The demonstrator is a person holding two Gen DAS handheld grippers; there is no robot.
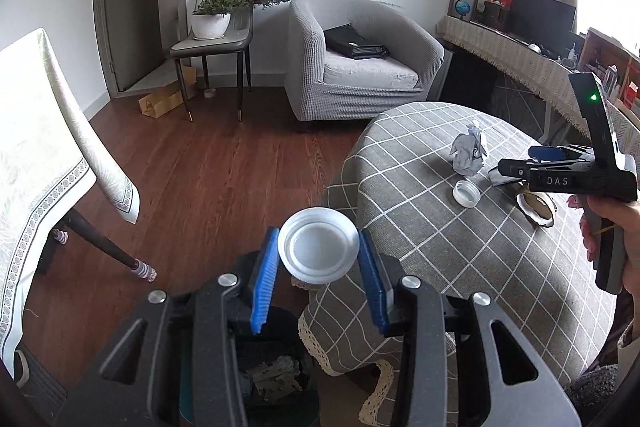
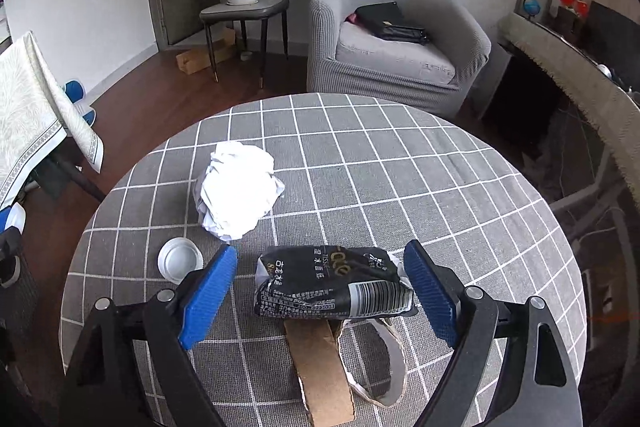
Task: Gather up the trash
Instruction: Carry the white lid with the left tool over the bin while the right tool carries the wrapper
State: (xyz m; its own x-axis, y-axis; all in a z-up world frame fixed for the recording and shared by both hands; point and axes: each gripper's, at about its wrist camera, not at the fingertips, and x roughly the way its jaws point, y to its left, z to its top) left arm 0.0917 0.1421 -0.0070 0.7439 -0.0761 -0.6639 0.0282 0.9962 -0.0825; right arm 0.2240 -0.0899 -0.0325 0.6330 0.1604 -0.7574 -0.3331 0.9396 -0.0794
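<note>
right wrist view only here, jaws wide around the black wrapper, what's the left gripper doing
Observer: The left gripper is shut on a white lid.
Operator: where is it
Observer: Off the table edge, above a dark bin on the floor.
Operator: anything in the bin
Observer: Yes, crumpled grey paper lies inside it.
</note>
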